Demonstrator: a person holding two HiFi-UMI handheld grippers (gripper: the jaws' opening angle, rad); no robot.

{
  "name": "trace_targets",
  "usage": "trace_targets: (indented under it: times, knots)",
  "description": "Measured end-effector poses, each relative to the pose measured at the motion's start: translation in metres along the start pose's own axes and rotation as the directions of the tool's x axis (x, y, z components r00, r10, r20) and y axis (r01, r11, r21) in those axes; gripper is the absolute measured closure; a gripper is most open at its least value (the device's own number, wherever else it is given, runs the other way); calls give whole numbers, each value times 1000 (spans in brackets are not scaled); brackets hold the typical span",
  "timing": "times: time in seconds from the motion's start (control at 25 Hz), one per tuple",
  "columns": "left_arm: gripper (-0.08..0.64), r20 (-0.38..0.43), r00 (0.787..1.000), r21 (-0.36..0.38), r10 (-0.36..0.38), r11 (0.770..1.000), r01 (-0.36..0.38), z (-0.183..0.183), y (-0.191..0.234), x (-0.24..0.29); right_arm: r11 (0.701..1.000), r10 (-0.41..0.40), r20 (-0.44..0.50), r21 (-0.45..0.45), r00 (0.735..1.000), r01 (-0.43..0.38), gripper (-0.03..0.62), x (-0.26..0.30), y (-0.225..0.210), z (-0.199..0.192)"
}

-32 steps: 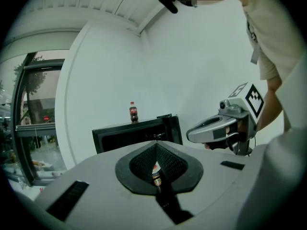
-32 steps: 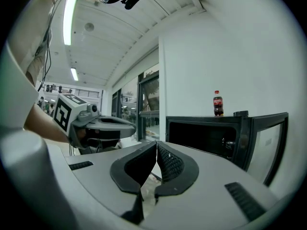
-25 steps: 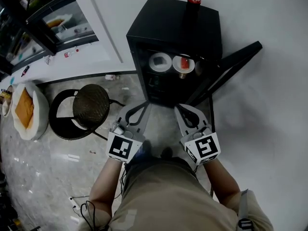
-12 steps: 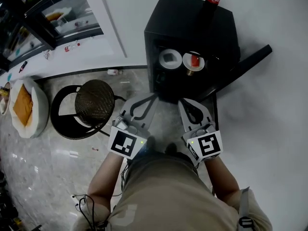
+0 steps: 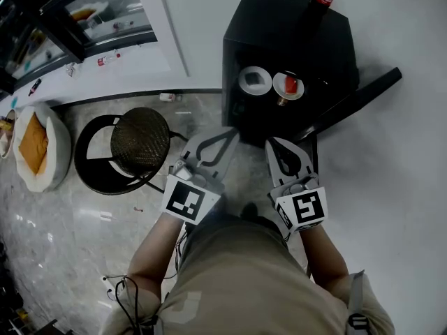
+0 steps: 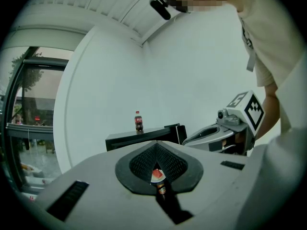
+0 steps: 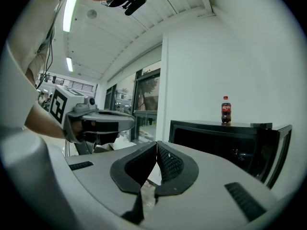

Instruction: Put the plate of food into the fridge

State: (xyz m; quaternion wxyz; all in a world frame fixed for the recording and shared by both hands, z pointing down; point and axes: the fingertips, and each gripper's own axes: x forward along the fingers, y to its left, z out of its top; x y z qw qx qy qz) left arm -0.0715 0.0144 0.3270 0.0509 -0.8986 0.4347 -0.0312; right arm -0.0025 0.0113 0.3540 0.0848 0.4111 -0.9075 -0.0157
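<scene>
Both jaw pairs are fully closed and hold nothing. My left gripper [image 5: 229, 132] and my right gripper [image 5: 274, 143] point side by side at the fridge [image 5: 279, 26].

The plate of food [image 5: 288, 85], which carries a red portion, rests on a shelf inside the fridge. It is ahead of both grippers and clear of their tips. A second plate [image 5: 255, 80] sits just to its left.

Change over the last second: the fridge has slid up and to the right in the head view, and the plates look smaller. My jaws have stayed closed throughout. I read this as drawing back after placement.

The door [image 5: 356, 103] stands wide open, ahead and to the right of my right gripper.

Judgement: the placing appears complete, and closing the door is probably the remaining action.
</scene>
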Motion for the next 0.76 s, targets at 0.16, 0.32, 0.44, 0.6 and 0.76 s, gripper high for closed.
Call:
trace_targets:
  times: [0.16,0.32,0.44,0.6,0.76]
  knots:
    - [551,6,1000,8,0,1000,0,5,-4,-1,1000,1,1,-7,1000,-1,569,-6,1,0]
    - [551,9,1000,9,6,1000,-6,8,-10,-2,1000,3,5,-17,1000,-3,569,-12,2,1]
    - [551,12,1000,12,3,1000,-3,11,-15,1,1000,-1,8,-19,1000,1,569,-17,-1,1]
    - [551,23,1000,23,7,1000,-8,17,-17,4,1000,-6,20,-25,1000,6,571,-19,-6,5]
    - [551,16,999,29,30,999,-31,17,-14,3,999,13,40,-37,999,-11,571,-16,-6,9]
